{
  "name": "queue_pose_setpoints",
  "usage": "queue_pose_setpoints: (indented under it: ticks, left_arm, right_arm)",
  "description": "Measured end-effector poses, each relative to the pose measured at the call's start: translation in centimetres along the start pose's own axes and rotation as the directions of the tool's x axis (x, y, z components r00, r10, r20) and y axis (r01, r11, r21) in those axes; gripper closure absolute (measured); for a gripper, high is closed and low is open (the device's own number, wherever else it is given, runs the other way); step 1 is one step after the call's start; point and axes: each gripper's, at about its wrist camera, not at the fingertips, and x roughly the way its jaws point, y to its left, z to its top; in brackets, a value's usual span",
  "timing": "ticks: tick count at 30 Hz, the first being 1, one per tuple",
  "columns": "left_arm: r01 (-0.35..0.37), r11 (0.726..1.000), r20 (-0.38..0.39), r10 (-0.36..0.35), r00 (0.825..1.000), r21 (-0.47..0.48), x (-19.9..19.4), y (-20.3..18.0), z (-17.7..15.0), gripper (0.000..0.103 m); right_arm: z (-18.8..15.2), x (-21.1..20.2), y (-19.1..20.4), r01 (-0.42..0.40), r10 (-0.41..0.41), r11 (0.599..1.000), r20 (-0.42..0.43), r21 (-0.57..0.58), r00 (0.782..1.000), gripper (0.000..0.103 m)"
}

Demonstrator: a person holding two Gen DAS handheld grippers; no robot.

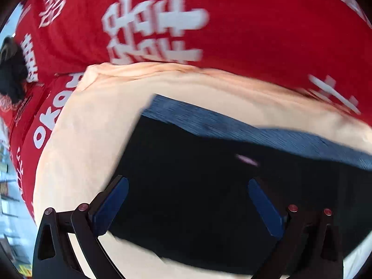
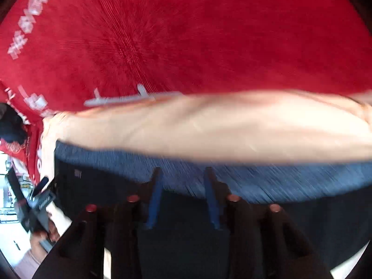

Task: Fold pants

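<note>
The pants (image 1: 197, 186) are dark navy with a lighter blue ribbed band (image 1: 232, 125) along the far edge. They lie folded flat on a cream cloth (image 1: 97, 121). My left gripper (image 1: 188, 204) is open just above the near part of the pants, holding nothing. In the right wrist view the pants (image 2: 302, 220) fill the lower frame, with the blue band (image 2: 267, 181) beyond my fingers. My right gripper (image 2: 183, 200) is open over the pants with a narrower gap, and nothing shows between its pads. Both views are motion-blurred.
A red cloth with white lettering (image 1: 209, 23) covers the table beyond the cream cloth (image 2: 209, 127). A dark bundle (image 1: 11, 69) lies at the far left. The left gripper and the hand holding it (image 2: 37, 209) show at the left of the right wrist view.
</note>
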Motion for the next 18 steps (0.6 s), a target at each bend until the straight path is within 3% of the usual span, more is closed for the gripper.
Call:
queue_pose_setpoints:
  ticks: [7, 10, 14, 18]
  left_arm:
    - [0.093, 0.978, -0.042, -0.087, 0.995, 0.187, -4.6, -10.9, -2.7, 0.000]
    - [0.128, 0.956, -0.052, -0.119, 0.992, 0.262, -5.6, -15.9, -3.7, 0.000]
    - [0.182, 0.930, -0.083, -0.164, 0.983, 0.319, -6.1, -22.7, -4.8, 0.000]
    - [0.207, 0.915, -0.093, -0.186, 0.978, 0.346, -6.1, -28.3, -5.3, 0.000]
  right_arm:
    - [-8.7, -4.3, -6.2, -0.041, 0.047, 0.993, -0.050, 0.113, 0.998, 0.060]
    - [-11.6, -6.1, -10.2, -0.014, 0.023, 0.982, -0.046, 0.188, 0.999, 0.060]
    - [-13.5, -9.9, -17.5, 0.119, -0.128, 0.948, 0.010, 0.294, 0.992, 0.060]
    - [-13.8, -12.9, -24.2, 0.200, -0.267, 0.876, 0.098, 0.439, 0.959, 0.063]
